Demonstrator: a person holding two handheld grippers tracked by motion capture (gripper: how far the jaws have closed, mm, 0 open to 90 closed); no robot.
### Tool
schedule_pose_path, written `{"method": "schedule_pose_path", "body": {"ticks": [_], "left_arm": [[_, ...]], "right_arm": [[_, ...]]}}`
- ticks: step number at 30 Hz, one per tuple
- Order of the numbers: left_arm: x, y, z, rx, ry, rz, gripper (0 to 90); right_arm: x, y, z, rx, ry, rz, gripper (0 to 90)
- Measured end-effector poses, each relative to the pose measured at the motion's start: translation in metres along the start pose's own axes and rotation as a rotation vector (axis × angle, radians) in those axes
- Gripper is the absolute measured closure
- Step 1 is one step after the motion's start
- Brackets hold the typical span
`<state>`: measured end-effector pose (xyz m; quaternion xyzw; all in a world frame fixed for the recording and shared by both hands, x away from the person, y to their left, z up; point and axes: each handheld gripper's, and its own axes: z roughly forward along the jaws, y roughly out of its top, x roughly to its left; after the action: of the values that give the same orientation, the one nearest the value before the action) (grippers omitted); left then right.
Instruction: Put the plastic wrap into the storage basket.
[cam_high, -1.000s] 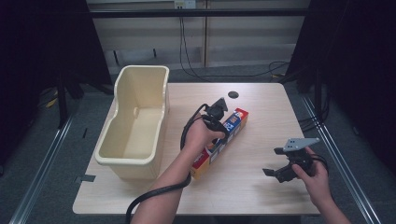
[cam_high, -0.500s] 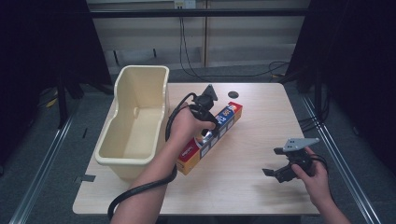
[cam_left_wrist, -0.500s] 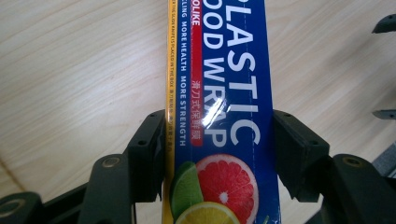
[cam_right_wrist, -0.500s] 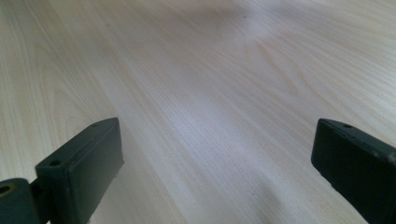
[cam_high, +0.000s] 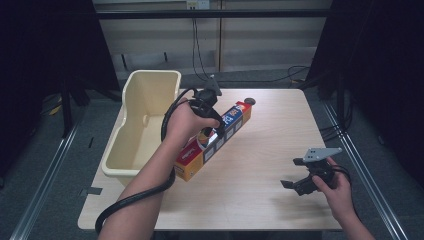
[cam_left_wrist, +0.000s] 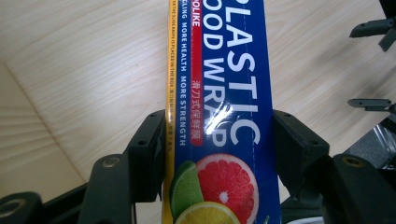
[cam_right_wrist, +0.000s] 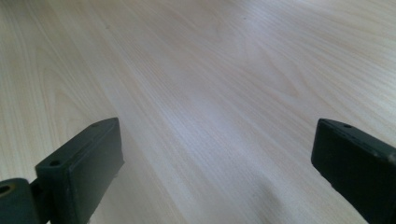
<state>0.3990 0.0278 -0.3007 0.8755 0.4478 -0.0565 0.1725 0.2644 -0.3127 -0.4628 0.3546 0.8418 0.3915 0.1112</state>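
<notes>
A long blue, red and yellow plastic-wrap box (cam_high: 212, 142) hangs tilted above the middle of the wooden table (cam_high: 260, 150), its far end the higher one. My left gripper (cam_high: 212, 135) is shut on its middle. In the left gripper view the box (cam_left_wrist: 224, 93) runs up between the two black jaws, which press on both of its sides, and fruit pictures show on it. My right gripper (cam_high: 296, 172) rests low over the table's right front, jaws wide apart with bare wood between them (cam_right_wrist: 210, 140).
A cream plastic tub (cam_high: 142, 120) stands along the table's left edge, beside the lifted box. A small dark disc (cam_high: 249, 101) lies near the far edge. A black cable (cam_high: 130, 200) trails from the left gripper over the front edge.
My left gripper has lifted the box off the table and carried it left, toward the tub. The right gripper has stayed where it was.
</notes>
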Motion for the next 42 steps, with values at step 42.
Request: {"method": "schedule_pose_path", "body": {"ticks": [42], "left_arm": [[0.026,-0.013,-0.091,-0.039,-0.022,-0.105,41.5]], "right_arm": [[0.002,0.000,0.002,0.005,0.002,-0.011,1.9]]}}
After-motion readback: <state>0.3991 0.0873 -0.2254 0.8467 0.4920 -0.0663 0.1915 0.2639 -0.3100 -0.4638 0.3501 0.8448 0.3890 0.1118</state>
